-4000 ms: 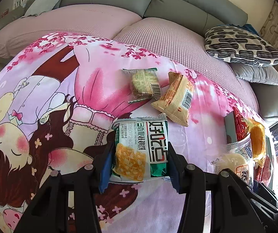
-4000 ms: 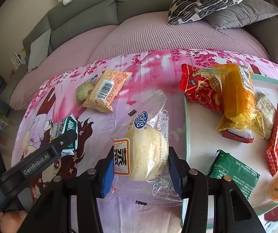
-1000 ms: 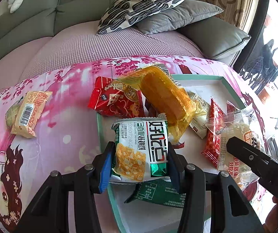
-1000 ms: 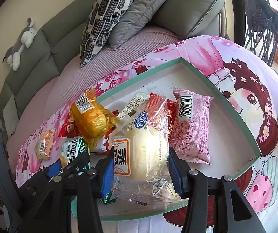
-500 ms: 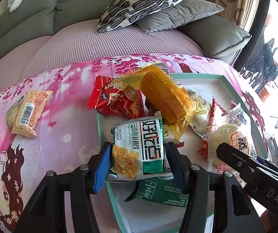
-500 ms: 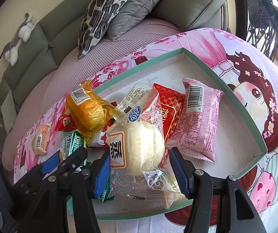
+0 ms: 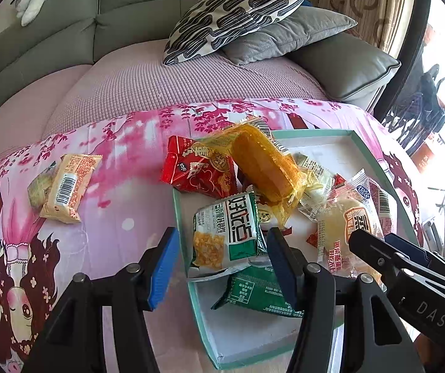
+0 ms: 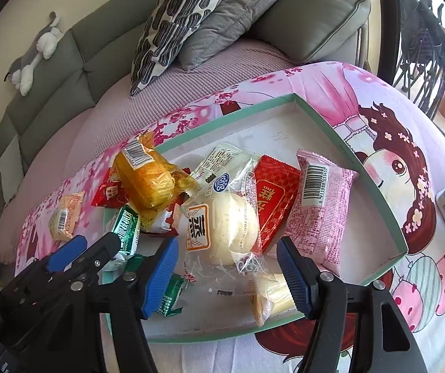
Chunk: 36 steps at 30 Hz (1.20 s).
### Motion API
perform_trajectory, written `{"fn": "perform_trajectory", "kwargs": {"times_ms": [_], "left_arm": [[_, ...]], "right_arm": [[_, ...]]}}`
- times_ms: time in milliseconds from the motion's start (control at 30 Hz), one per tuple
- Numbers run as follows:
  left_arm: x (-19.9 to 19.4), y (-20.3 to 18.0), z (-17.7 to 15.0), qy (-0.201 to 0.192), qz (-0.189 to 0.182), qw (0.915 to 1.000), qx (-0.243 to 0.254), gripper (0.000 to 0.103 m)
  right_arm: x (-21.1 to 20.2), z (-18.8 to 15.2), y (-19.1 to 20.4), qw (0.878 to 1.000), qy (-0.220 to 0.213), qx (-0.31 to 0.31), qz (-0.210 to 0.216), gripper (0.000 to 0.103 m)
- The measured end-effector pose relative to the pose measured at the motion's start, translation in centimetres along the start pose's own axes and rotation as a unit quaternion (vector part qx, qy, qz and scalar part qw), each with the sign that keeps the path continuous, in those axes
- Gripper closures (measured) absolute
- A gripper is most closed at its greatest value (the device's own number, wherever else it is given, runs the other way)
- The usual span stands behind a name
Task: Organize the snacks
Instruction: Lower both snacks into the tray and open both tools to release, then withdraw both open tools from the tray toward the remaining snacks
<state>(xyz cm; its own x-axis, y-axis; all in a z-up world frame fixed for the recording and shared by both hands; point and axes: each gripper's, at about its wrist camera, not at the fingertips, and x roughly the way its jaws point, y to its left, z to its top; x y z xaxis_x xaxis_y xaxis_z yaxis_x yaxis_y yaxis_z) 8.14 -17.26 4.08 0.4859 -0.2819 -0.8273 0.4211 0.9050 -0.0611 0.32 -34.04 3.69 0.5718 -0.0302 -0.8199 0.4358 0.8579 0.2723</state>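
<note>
Left gripper (image 7: 222, 264): jaws spread, just opened; green-white packet (image 7: 225, 233) released at tray (image 7: 191, 292) left edge.
Right gripper (image 8: 227, 275): jaws spread, just opened; bun packet (image 8: 222, 220) released.
Withdrawal: straight back is advised, wrappers unsnagged.

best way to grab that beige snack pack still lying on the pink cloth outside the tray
Grip the beige pack across its narrow width at mid-length, coming down from above. It lies flat and long on the cloth, partly over a green packet, so the short sides are freest.

The left gripper (image 7: 222, 264) and the right gripper (image 8: 227, 272) both pointed steeply downward, side by side. Each had its blue-padded jaws spread apart, the pads pressing on nothing. The right's jaws had just been opening, packet loose between.
</note>
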Motion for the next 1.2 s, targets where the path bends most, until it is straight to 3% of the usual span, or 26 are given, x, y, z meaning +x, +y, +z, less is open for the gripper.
{"fn": "perform_trajectory", "kwargs": {"times_ms": [267, 333, 400, 433, 600, 667, 733, 867, 967, 1200], "left_arm": [[-1.2, 1.1, -0.2, -0.003, 0.001, 0.9998, -0.017, 0.043], [-1.3, 1.4, -0.2, -0.003, 0.005, 0.9997, -0.022, 0.043], [-1.2, 1.9, -0.2, 0.000, 0.012, 0.9995, -0.029, 0.036], [-1.2, 2.1, -0.3, 0.001, 0.017, 0.9993, -0.032, 0.030], [-1.0, 3.1, -0.7, 0.006, 0.034, 0.9983, -0.048, 0.029], [-0.8, 3.3, -0.8, 0.008, 0.038, 0.9979, -0.051, 0.019], [-0.8, 3.6, -0.8, 0.007, 0.045, 0.9975, -0.053, 0.018], [-0.6, 4.1, -1.0, 0.006, 0.054, 0.9965, -0.063, 0.017], [-0.3, 4.6, -1.2, 0.005, 0.063, 0.9954, -0.072, 0.004], [0.1, 5.6, -1.6, 0.005, 0.080, 0.9934, -0.082, 0.004]], "right_arm": [[-0.4, 0.0, -0.3, 1.000, 0.002, -0.004, -0.019, 0.034], [-0.3, -0.1, -0.3, 1.000, 0.004, -0.004, -0.018, 0.026], [-0.2, -0.1, -0.4, 1.000, 0.004, -0.006, -0.017, 0.019], [-0.2, -0.1, -0.4, 1.000, 0.004, -0.006, -0.018, 0.017], [0.2, -0.3, -0.5, 1.000, 0.007, -0.005, -0.021, 0.010], [0.3, -0.3, -0.5, 1.000, 0.006, -0.005, -0.023, 0.004], [0.2, -0.3, -0.5, 1.000, 0.003, -0.006, -0.024, 0.001], [0.4, -0.4, -0.3, 1.000, 0.004, -0.010, -0.023, 0.000], [0.5, -0.4, -0.2, 1.000, 0.003, -0.014, -0.021, 0.000], [0.5, -0.5, 0.0, 1.000, 0.002, -0.020, -0.020, 0.000]]}}
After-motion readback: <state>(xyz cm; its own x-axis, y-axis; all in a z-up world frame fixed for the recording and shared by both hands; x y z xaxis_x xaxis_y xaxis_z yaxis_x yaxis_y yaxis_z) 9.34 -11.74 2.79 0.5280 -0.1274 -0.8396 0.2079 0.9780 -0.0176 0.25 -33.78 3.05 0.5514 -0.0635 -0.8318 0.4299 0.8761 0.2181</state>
